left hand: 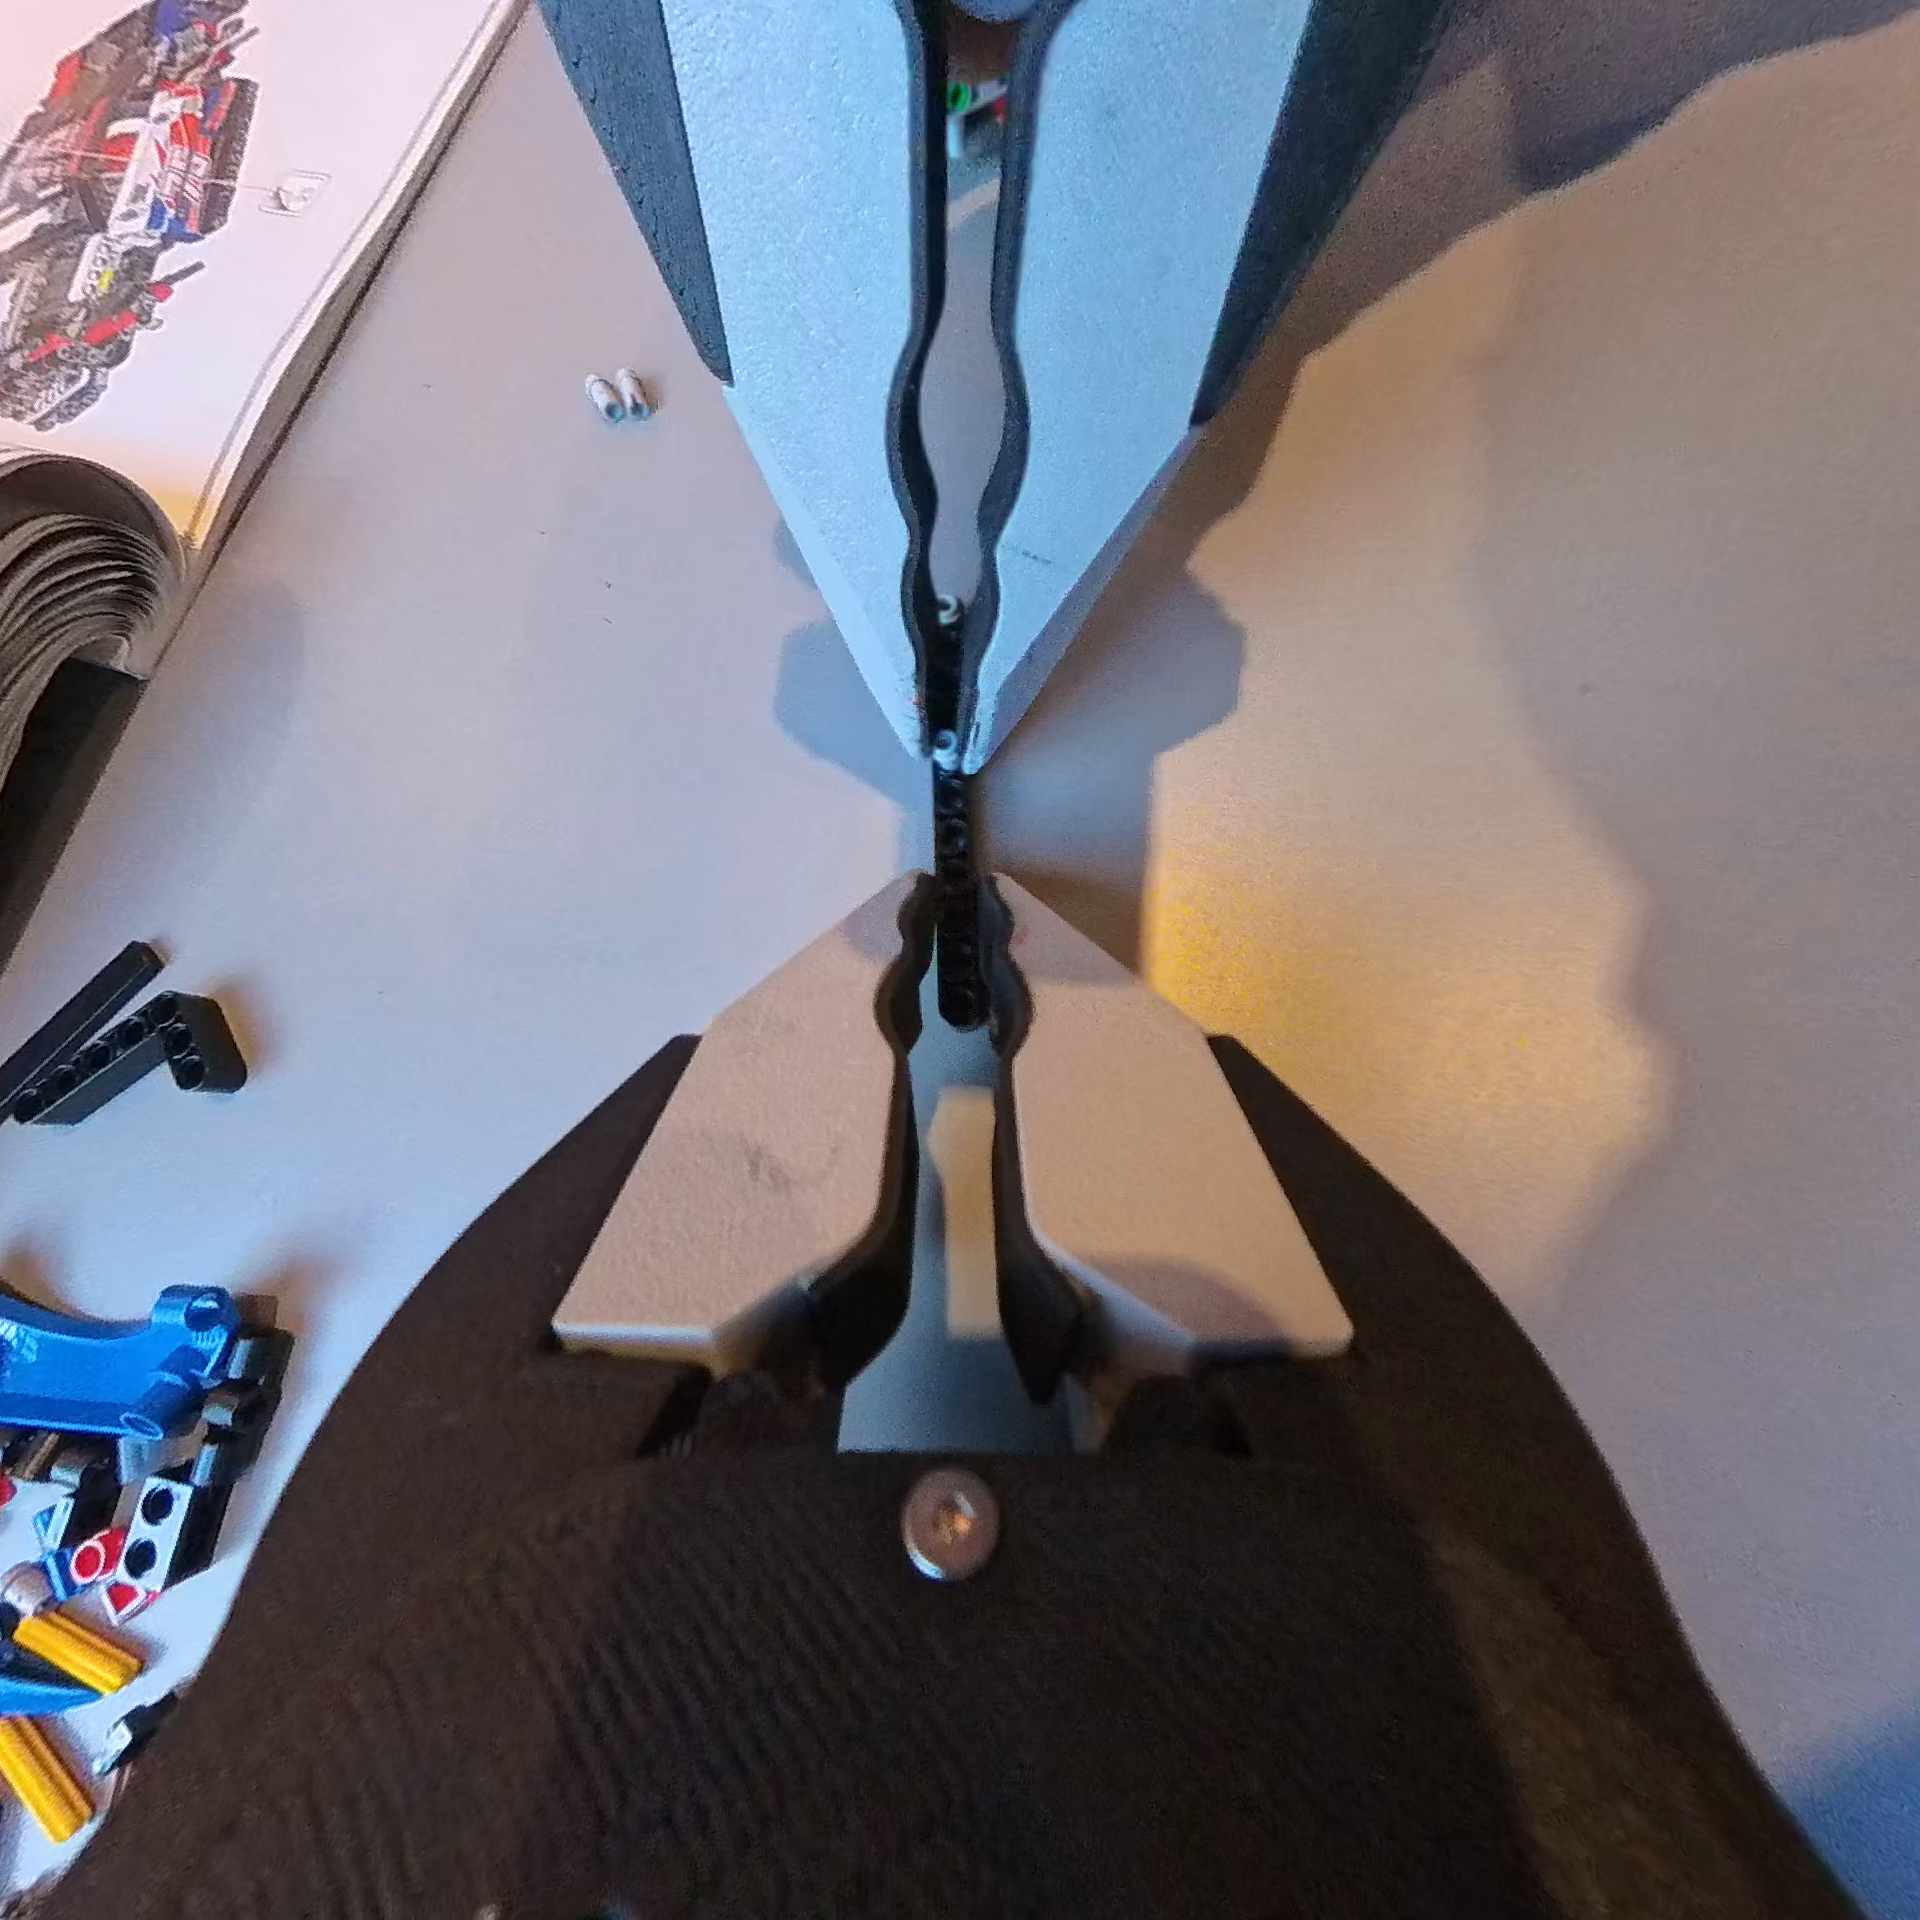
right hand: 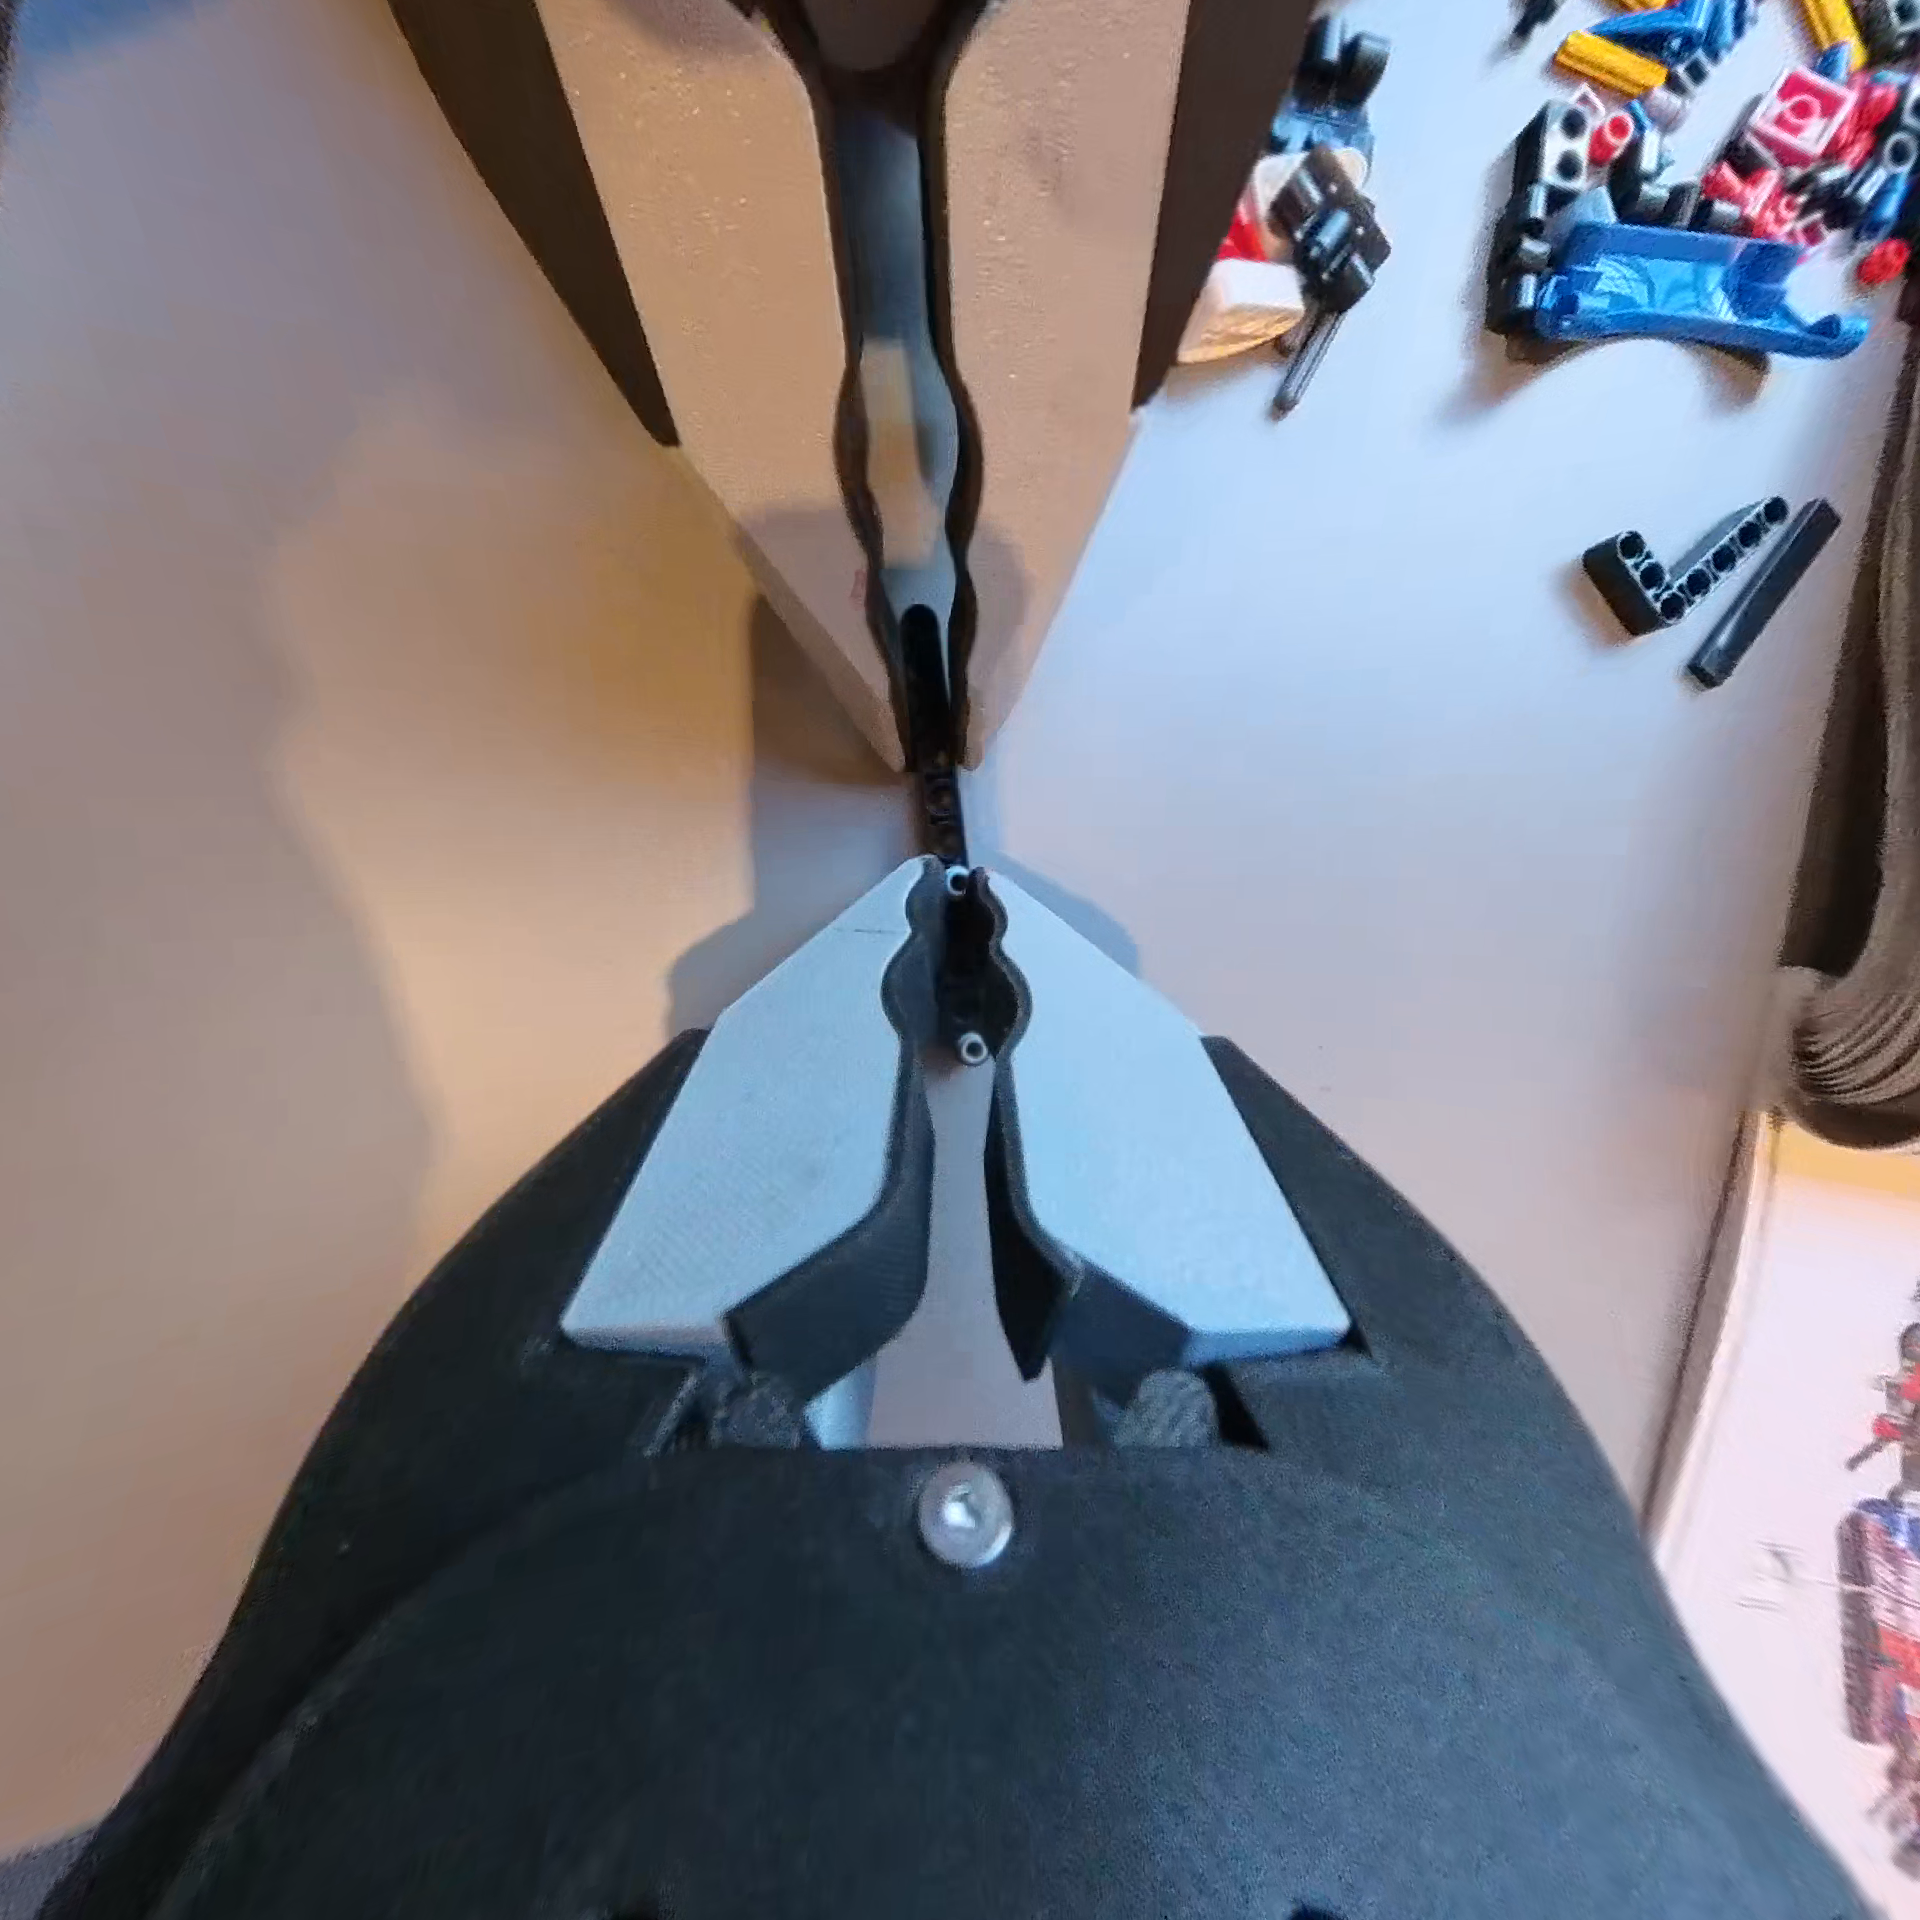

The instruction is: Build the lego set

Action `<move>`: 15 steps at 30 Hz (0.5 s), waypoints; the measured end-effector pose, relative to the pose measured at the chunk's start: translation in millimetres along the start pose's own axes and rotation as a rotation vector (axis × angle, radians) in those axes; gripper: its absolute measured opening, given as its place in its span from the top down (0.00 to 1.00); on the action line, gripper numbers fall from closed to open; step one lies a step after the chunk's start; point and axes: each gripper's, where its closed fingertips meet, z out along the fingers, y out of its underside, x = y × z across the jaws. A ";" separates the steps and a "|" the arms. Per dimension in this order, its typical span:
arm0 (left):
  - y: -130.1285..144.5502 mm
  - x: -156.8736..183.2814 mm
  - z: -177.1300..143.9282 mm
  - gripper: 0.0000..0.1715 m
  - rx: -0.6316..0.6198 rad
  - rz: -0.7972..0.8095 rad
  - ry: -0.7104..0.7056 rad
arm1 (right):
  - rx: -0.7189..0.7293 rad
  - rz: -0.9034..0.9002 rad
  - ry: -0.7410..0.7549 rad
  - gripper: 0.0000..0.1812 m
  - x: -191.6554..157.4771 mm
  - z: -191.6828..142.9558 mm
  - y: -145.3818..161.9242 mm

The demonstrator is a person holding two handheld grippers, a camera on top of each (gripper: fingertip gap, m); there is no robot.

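A long black beam with holes (left hand: pixel 953 831) is held level above the table between my two grippers, which face each other tip to tip. My left gripper (left hand: pixel 954 899) is shut on one end of it. My right gripper (right hand: pixel 954 883) is shut on the other end, where small white pins (right hand: pixel 972 1047) sit in the beam. The beam also shows in the right wrist view (right hand: pixel 940 810). In the left wrist view the right gripper (left hand: pixel 948 743) comes in from the top; in the right wrist view the left gripper (right hand: pixel 933 753) does the same.
A black L-shaped beam (left hand: pixel 135 1039) and a black bar (left hand: pixel 88 1003) lie at the left. A pile of loose pieces with a blue part (left hand: pixel 104 1361) and yellow pieces (left hand: pixel 73 1652) lies nearby. Two small white pins (left hand: pixel 620 398) lie apart. The instruction booklet (left hand: pixel 156 208) is at the table's corner. The black bar (left hand: pixel 88 1003) is about equally far from each gripper, around 20 cm. The right camera catches it too, in the right wrist view (right hand: pixel 1749 630).
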 end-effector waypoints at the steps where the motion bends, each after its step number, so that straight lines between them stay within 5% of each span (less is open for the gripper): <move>1: -0.1 0.0 -0.1 0.97 0.000 -0.001 0.001 | 0.012 0.011 -0.007 0.99 -0.1 0.0 -0.3; 9: -0.1 -0.6 -0.1 0.98 0.001 -0.005 -0.002 | 0.190 0.120 -0.014 1.00 1.8 -17.4 -13.6; 15: -0.1 -0.7 0.0 0.97 0.000 -0.008 0.001 | 0.108 0.051 0.019 1.00 -2.3 -3.3 -5.7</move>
